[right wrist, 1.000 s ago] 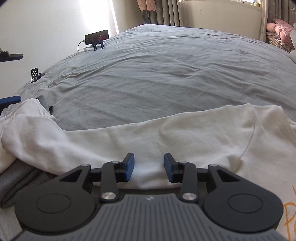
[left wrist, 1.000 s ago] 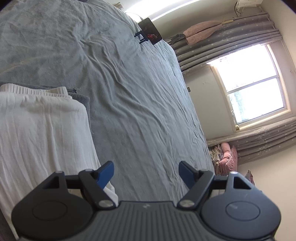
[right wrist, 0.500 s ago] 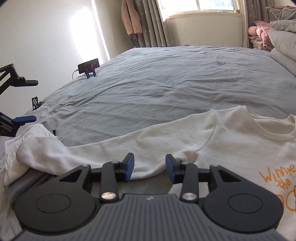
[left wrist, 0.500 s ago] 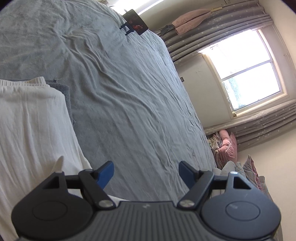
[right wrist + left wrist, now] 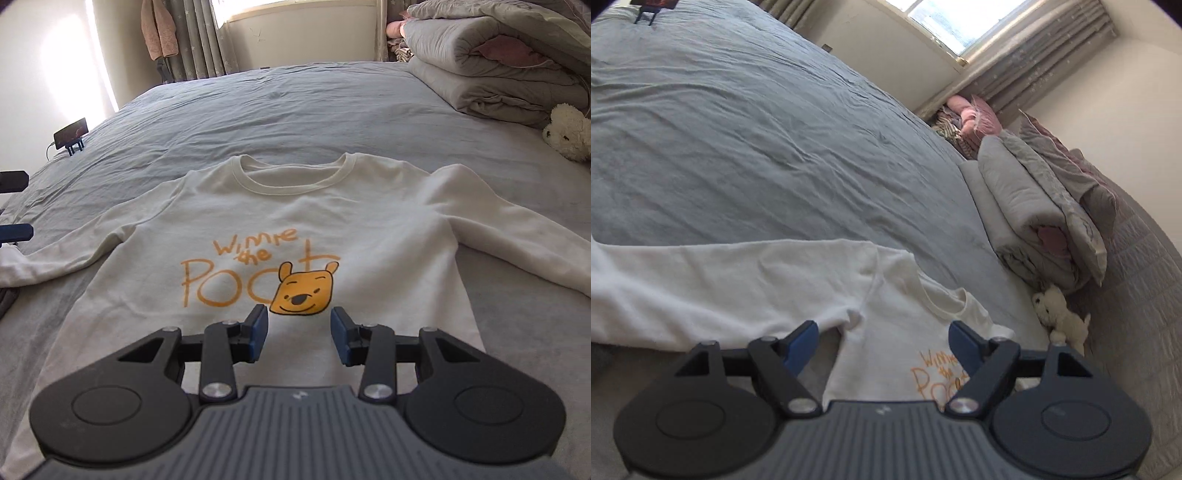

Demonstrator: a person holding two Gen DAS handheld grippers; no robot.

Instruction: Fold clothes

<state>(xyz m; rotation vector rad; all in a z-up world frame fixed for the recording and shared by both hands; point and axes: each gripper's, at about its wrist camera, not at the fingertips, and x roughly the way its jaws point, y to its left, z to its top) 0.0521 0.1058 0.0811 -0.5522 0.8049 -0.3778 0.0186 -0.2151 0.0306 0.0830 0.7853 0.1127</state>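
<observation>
A white long-sleeved sweatshirt [image 5: 317, 221] with an orange "Winnie the Pooh" print lies flat, front up, on the grey bed [image 5: 258, 110], sleeves spread to both sides. My right gripper [image 5: 298, 334] is open and empty, low over the shirt's lower middle, just below the bear face. My left gripper [image 5: 882, 343] is open and empty above the shirt's left armpit; the shirt [image 5: 738, 284] and its left sleeve stretch out before it.
A folded grey duvet [image 5: 491, 66] and a white plush toy [image 5: 567, 133] lie at the bed's right side. A phone on a stand [image 5: 72, 136] sits at the far left edge. Curtains and a window are behind the bed.
Both grippers swung to the right, from the shirt's left sleeve and a grey garment to the shirt's body. The right now faces the print. Both stayed open.
</observation>
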